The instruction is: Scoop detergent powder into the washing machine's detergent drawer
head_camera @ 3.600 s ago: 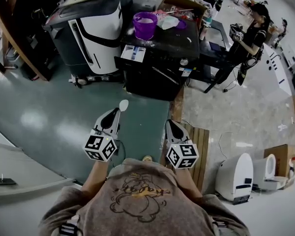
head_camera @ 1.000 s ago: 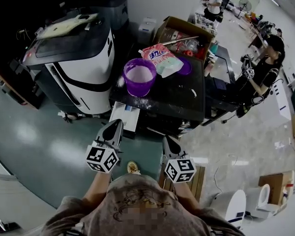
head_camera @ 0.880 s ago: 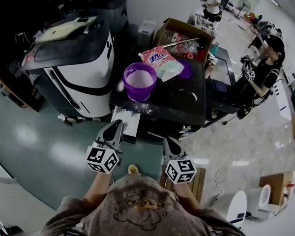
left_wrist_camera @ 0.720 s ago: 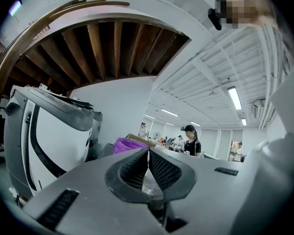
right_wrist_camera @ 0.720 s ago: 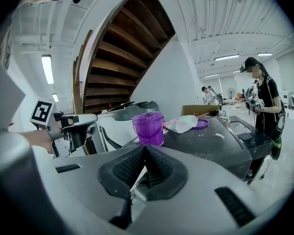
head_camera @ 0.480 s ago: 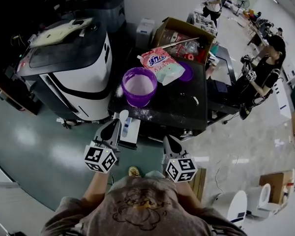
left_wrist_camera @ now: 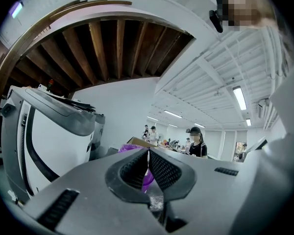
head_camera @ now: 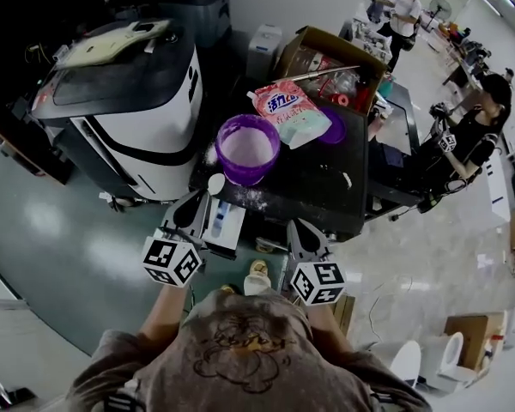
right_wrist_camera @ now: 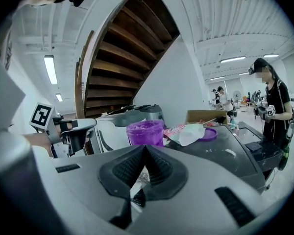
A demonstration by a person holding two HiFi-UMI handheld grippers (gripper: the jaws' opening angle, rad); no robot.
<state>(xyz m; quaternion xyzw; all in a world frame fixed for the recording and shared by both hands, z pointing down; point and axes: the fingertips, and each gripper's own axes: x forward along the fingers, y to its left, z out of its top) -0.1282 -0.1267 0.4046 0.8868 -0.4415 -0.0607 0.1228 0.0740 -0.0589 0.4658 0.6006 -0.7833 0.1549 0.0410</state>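
Both forearms reach forward from the torso, roughly parallel and a little apart. The left forearm [head_camera: 166,309] carries the left hand-held gripper [head_camera: 201,201], its marker cube [head_camera: 170,260] at the near end and its 2 jaws pointing ahead. In the left gripper view those jaws are pressed together on the thin handle of a white scoop [head_camera: 215,184], whose round bowl sticks out past the tips. The right forearm [head_camera: 319,326] carries the right hand-held gripper [head_camera: 293,225], level with the left one. Its 2 jaws meet at their tips with nothing between them.
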